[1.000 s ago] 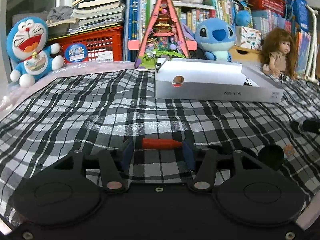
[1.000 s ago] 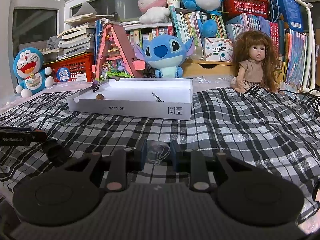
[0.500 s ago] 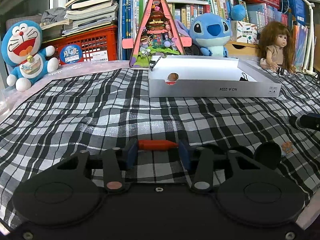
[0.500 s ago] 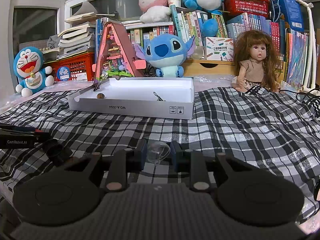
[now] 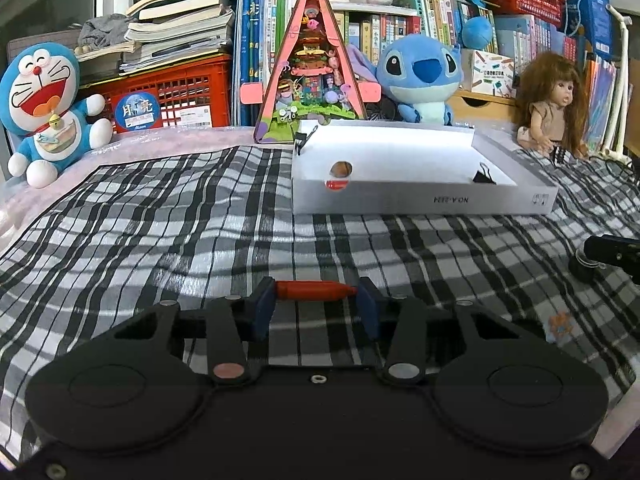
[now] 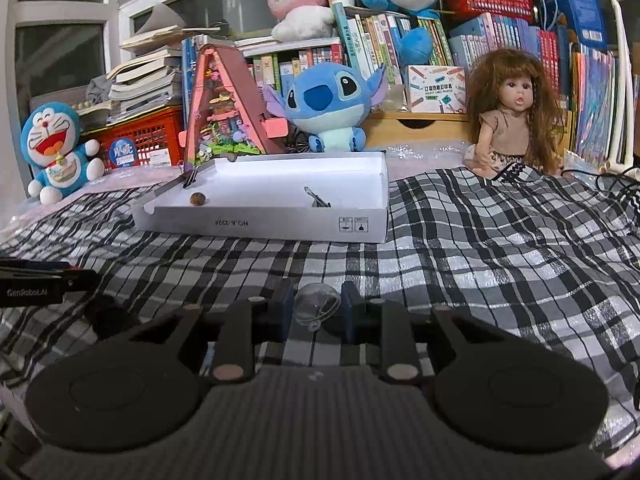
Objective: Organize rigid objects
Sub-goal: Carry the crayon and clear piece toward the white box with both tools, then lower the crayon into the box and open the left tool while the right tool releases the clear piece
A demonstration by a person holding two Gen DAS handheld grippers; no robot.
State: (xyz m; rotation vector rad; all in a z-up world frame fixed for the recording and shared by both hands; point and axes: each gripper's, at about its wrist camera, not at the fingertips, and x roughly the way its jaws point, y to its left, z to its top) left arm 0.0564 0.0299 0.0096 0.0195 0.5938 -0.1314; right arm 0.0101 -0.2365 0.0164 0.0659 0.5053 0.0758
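Sitting far off on the left is a blue cat plush (image 5: 42,106), with a red crate (image 5: 176,96) of books beside it. Next comes a pink toy house (image 5: 312,76) shaped like a triangle, then a blue alien plush (image 5: 420,76). A doll (image 5: 554,108) with long brown hair sits far on the right.

A checked cloth (image 5: 160,216) covers the whole flat top. A white box (image 5: 424,200) lies on it, just in front of the toy house. Inside the box are a small brown ball (image 5: 341,169) near its left end and a black clip (image 5: 484,176) near its right end. Another black clip (image 5: 306,138) sits on the far left corner of the box.

Close by on the left, the left gripper (image 5: 316,304) holds a red crayon (image 5: 316,290) sideways. The crayon's two ends touch the two blue pads, which sit partly closed. The crayon is up off the cloth, well short of the box.

On the right, the right gripper (image 6: 316,312) is closed narrow on a clear round cup (image 6: 317,307), a see-through thing like a little dome. It is pinched between the pads, also near, on this side of the box.
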